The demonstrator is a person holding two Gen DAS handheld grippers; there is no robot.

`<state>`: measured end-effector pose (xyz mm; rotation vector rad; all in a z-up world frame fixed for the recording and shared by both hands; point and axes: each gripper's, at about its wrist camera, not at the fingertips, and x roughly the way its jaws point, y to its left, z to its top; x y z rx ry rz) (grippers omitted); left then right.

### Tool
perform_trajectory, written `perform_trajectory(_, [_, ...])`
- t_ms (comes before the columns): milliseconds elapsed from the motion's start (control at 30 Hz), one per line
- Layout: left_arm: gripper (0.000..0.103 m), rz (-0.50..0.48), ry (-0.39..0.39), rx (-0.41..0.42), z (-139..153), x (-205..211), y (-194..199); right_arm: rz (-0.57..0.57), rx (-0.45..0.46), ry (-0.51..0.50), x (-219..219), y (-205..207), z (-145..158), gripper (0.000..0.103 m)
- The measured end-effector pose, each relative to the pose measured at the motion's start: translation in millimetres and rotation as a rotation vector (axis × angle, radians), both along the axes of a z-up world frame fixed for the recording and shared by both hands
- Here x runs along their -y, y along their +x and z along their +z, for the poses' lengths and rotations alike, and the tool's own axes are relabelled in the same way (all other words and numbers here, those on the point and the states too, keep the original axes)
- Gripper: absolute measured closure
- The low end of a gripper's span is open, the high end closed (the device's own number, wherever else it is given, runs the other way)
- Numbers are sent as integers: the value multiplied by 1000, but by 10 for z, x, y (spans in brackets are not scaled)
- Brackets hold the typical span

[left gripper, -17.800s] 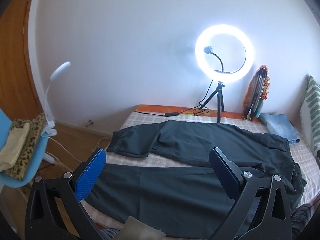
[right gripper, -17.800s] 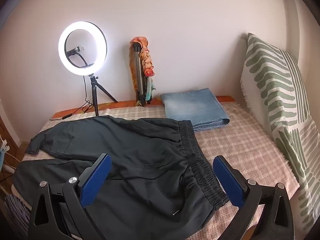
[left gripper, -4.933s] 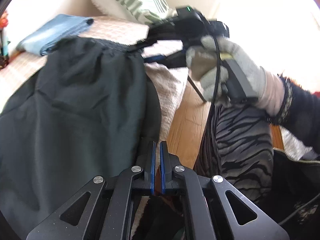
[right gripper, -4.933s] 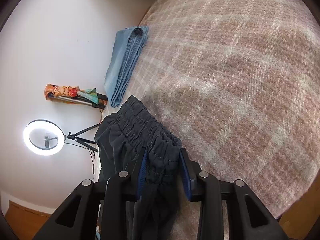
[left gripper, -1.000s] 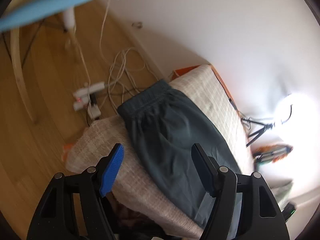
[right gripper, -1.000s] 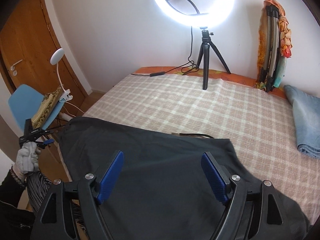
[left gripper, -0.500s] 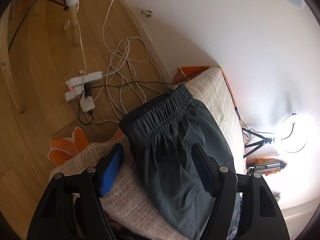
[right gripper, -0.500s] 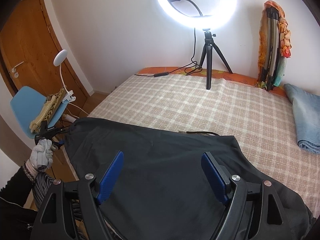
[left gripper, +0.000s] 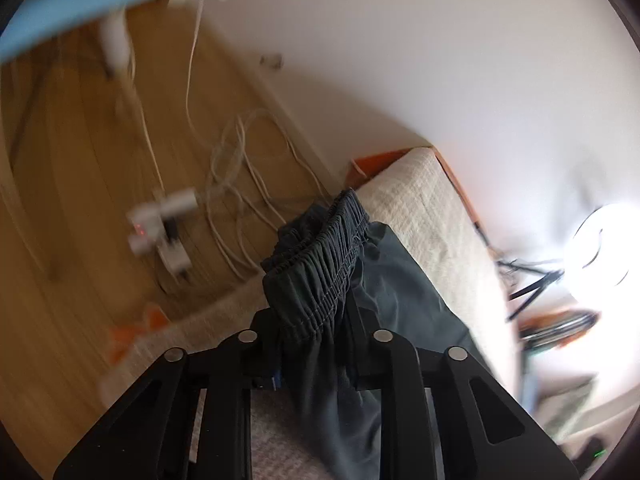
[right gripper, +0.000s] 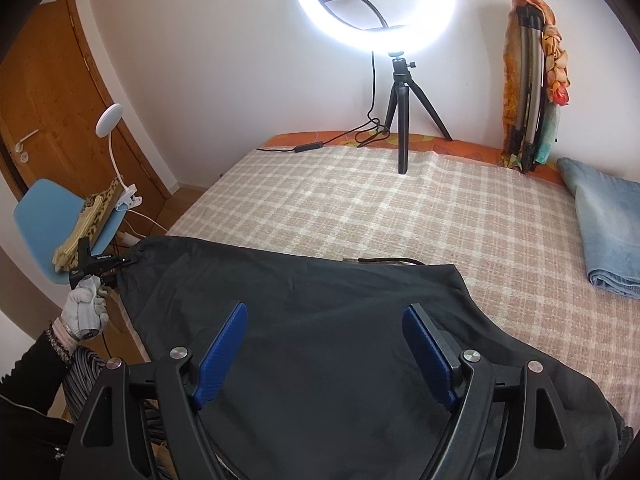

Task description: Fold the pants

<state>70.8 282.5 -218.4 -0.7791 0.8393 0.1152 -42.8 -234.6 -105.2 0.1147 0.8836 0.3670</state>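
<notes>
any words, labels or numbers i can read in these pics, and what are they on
No text can be read in either view.
Small white lettering on the black handheld left tongs, seen from the right wrist view: too small to read.
White power strip on the wooden floor: a red light, blurred, no label legible.
Dark grey pants, checked beige bedcover, folded blue jeans: no print visible.

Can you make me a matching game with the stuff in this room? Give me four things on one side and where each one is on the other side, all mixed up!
Things:
1. ring light
2. folded jeans
3. dark pants
4. leopard-print cloth

Places:
A. on the blue chair
B. spread on the near part of the bed, one end in the left gripper
C. on a tripod at the far edge of the bed
D. on the right side of the bed

Pairs: 1-C, 2-D, 3-B, 4-A
</notes>
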Motion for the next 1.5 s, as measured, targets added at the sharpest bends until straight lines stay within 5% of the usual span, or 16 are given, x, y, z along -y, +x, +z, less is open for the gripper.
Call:
perform_trajectory(300, [91, -256, 487, 168, 677, 1118, -37, -7, -52, 34, 41, 21, -175, 21])
perform_trajectory(467, [92, -466, 646, 258, 740, 1992, -199, 3, -120, 127, -36, 83, -361, 21])
perform_trajectory(700, [92, -734, 675, 276, 501, 2903, -413, 35, -234, 311, -281, 254, -667, 21])
perform_trajectory(1133, [88, -959, 729, 306, 317, 3716, -789, 66, -511, 638, -893, 552, -1493, 19])
perform_trajectory(1300, [67, -1071, 834, 368, 270, 3954, -1080, 70, -514, 685, -933, 550, -1502, 19])
perform_trajectory(1500, [61, -1155, 891, 414, 239, 4152, -1287, 68, -516, 630, -943, 538, -1481, 19])
